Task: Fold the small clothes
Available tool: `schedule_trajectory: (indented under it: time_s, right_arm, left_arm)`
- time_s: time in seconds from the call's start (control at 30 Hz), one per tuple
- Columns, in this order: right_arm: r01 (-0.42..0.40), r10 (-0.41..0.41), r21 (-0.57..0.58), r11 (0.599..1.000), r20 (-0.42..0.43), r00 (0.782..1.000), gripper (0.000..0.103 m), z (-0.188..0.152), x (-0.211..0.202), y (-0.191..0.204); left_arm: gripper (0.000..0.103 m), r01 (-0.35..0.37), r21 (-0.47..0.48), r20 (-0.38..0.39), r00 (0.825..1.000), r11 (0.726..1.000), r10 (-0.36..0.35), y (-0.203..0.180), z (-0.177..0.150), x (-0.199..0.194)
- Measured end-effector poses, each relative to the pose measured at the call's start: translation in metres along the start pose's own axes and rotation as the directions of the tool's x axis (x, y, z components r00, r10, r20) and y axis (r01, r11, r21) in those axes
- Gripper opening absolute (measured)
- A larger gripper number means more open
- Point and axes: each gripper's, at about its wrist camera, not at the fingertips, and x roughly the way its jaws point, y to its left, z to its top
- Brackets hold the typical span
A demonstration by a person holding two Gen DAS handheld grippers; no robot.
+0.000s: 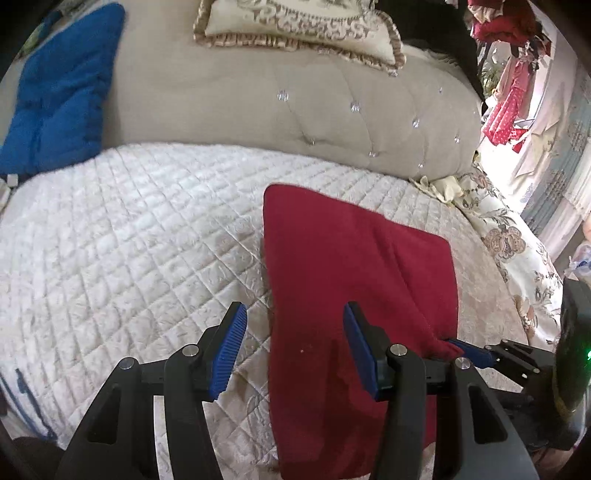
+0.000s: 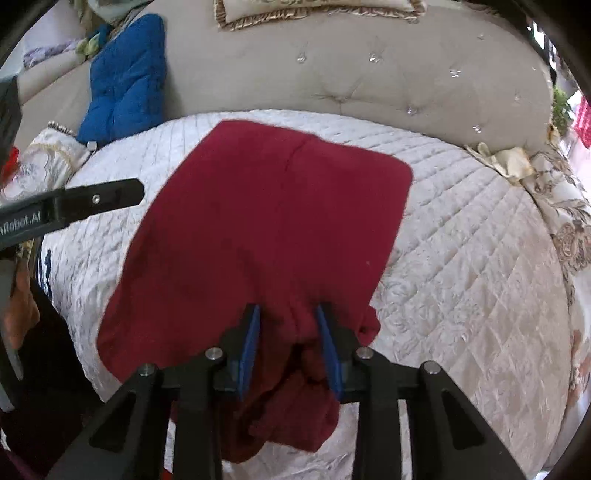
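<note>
A dark red garment [image 1: 354,273] lies spread on the white quilted bed cover [image 1: 129,240]; it also shows in the right wrist view [image 2: 266,221]. My left gripper [image 1: 295,317] is open, hovering over the garment's left near edge, holding nothing. My right gripper [image 2: 288,314] has its blue pads closed around a bunched fold of the garment's near edge. In the left wrist view the right gripper's tip [image 1: 461,347] meets the garment's right near corner. The left gripper's finger [image 2: 92,203] shows at the left of the right wrist view.
A beige tufted headboard [image 1: 295,110] stands behind the bed, with a cream patterned pillow [image 1: 303,26] and a blue padded cushion [image 1: 62,88] against it. A floral bedspread [image 1: 517,251] hangs at the right. Clothes hang at far right [image 1: 509,110].
</note>
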Motion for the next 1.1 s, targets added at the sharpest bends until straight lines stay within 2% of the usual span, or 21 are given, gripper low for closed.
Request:
schedule_trajectory:
  time_s: [0.07,0.17,0.23,0.43,0.6,0.97,1.03,1.1]
  right_arm:
    - [-0.023,0.022,0.025,0.999,0.027,0.999,0.038,-0.001,-0.012,-0.003]
    - [-0.051,0.044,0.06,0.997,0.104,0.994,0.052,0.0,-0.035,0.002]
    - [-0.034,0.024,0.069,0.997,0.148,0.989,0.063,0.001,-0.047,0.007]
    - [-0.006,-0.011,0.074,0.997,0.23,0.973,0.078,0.005,-0.074,0.013]
    - [-0.015,-0.01,0.095,0.995,0.261,0.965,0.083,0.007,-0.086,0.014]
    - [-0.008,-0.019,0.103,0.995,0.257,0.966,0.087,0.011,-0.079,0.019]
    - [-0.013,-0.014,0.103,0.995,0.253,0.967,0.087,0.011,-0.077,0.019]
    - [-0.011,-0.016,0.105,0.994,0.251,0.968,0.087,0.011,-0.076,0.019]
  left_arm:
    - [0.033,-0.013,0.015,0.019,1.0,1.0,0.012,-0.006,0.0,-0.007]
    - [0.033,-0.023,0.026,0.041,0.999,0.999,0.022,-0.011,0.001,-0.017]
    - [0.033,-0.032,0.029,0.059,0.998,0.999,0.03,-0.014,0.001,-0.024]
    - [0.033,-0.079,0.061,0.117,0.991,0.995,0.071,-0.024,0.001,-0.044]
    - [0.039,-0.1,0.074,0.158,0.984,0.992,0.087,-0.027,0.002,-0.06]
    - [0.039,-0.126,0.065,0.175,0.978,0.99,0.113,-0.024,0.004,-0.068]
    - [0.042,-0.129,0.07,0.185,0.976,0.989,0.114,-0.025,0.004,-0.071]
    - [0.05,-0.137,0.07,0.197,0.973,0.988,0.121,-0.026,0.004,-0.074]
